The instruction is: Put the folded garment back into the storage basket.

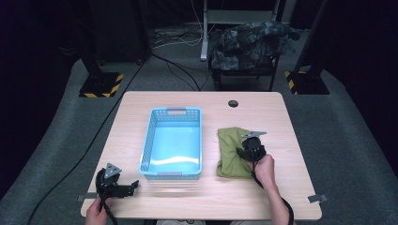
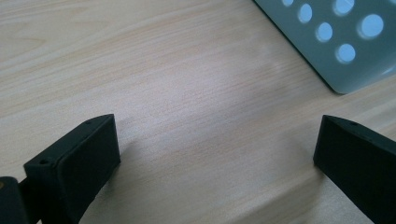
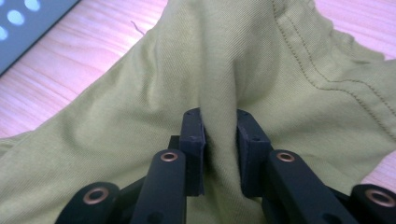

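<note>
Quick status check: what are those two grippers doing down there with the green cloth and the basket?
Right gripper shut on a fold of the olive-green cloth. Left gripper open over bare table. Blue basket beside cloth, path unobstructed.

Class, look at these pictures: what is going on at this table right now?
A person works at a wooden table with a gripper in each hand. The right gripper has its jaws pinched on a raised fold of an olive-green cloth, which lies on the table just right of a light blue basket. The basket holds nothing yet. The left gripper rests with its jaws wide apart over bare wood near the basket's front left corner, holding nothing.
</note>
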